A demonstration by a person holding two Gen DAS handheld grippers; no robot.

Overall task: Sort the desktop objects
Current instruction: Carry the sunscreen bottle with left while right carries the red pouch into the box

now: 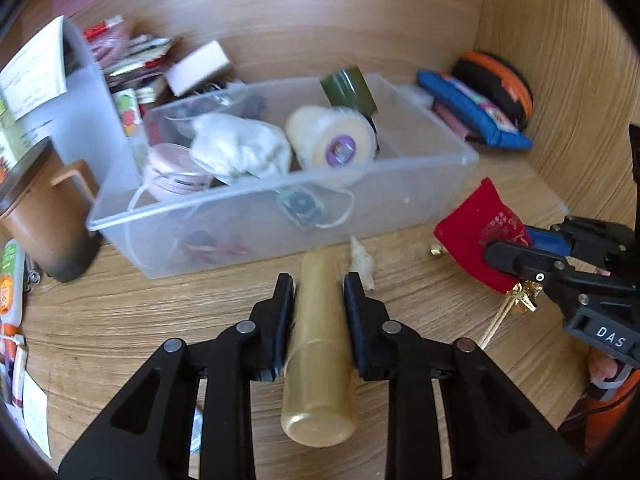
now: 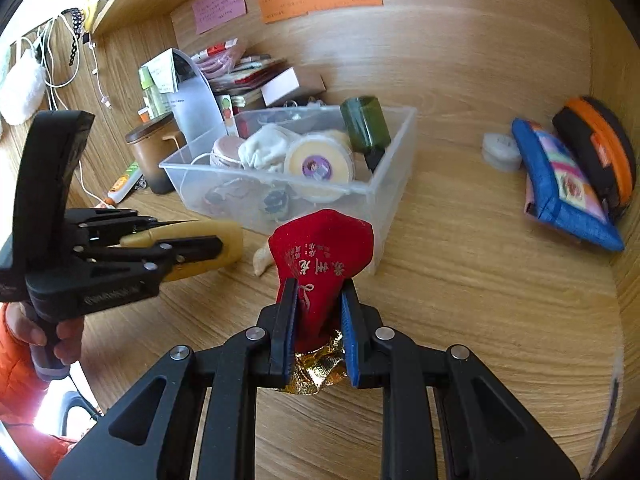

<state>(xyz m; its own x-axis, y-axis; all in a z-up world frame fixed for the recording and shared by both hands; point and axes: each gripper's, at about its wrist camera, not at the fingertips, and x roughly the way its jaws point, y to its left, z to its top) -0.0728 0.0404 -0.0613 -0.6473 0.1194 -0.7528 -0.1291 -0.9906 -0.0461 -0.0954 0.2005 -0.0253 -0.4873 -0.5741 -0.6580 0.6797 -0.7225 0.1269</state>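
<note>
My left gripper [image 1: 319,286] is shut on a gold cylinder [image 1: 320,344], held lengthwise just above the desk in front of the clear plastic bin [image 1: 400,188]. It shows from the side in the right wrist view [image 2: 224,240]. My right gripper [image 2: 318,290] is shut on a red cloth pouch [image 2: 324,256] with gold lining [image 2: 316,372], held near the bin's front right corner [image 2: 384,216]. The pouch shows in the left wrist view [image 1: 472,232] at the right. The bin holds a white pouch [image 1: 240,148], a cream round box [image 1: 332,140], a pink tin [image 1: 172,172] and a dark green jar [image 1: 348,88].
A small pale shell-like piece [image 1: 362,258] lies on the desk before the bin. A brown mug [image 1: 44,208] and a translucent file holder [image 1: 76,92] stand left. A blue pouch [image 2: 560,188], an orange-black case [image 2: 600,148] and a white round item [image 2: 500,150] lie at the right by the wooden wall.
</note>
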